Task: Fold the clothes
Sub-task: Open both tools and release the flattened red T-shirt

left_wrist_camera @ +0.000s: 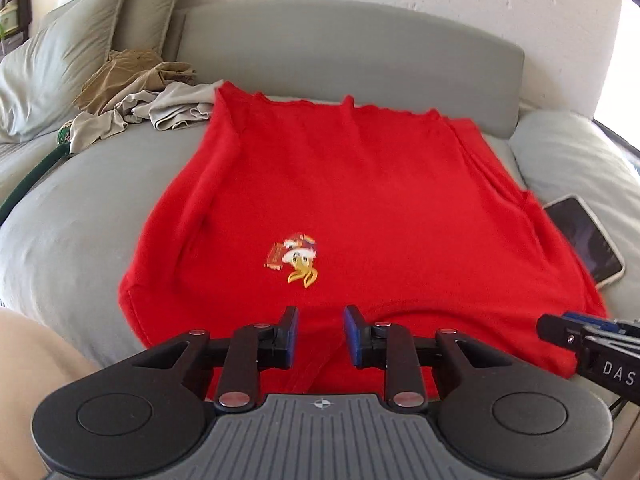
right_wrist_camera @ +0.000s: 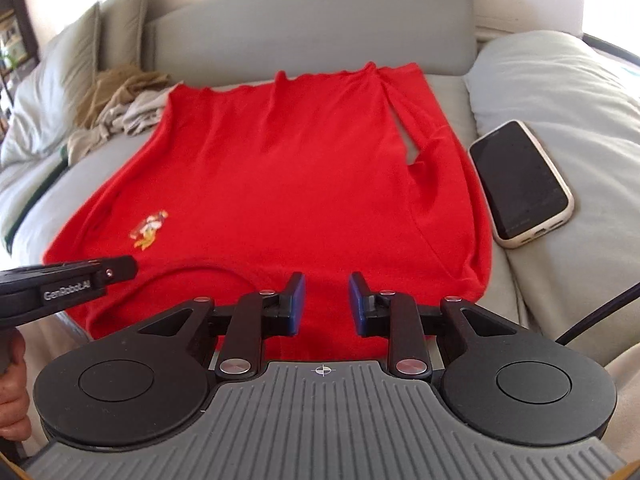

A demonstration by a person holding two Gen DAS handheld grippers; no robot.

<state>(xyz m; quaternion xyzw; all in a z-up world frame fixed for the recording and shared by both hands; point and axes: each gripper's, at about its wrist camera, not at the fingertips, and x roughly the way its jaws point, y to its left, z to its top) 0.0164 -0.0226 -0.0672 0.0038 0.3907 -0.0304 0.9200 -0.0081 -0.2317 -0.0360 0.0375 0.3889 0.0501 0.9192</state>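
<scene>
Grey sofa (left_wrist_camera: 80, 208) supports a flat red shirt (left_wrist_camera: 340, 200); phone (right_wrist_camera: 520, 180) just beside it; left gripper (left_wrist_camera: 321, 334) and right gripper (right_wrist_camera: 327, 306) jaws parted, empty, above collar

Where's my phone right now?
The phone lies face up on the grey couch, right of the red shirt, just off its sleeve edge and below the right-hand cushion.

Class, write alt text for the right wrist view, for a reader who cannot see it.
A red shirt lies spread flat on a grey sofa, collar end nearest the open right gripper. A phone lies face up just right of it, crumpled clothes lie at far left, and the left gripper enters from the left.
</scene>
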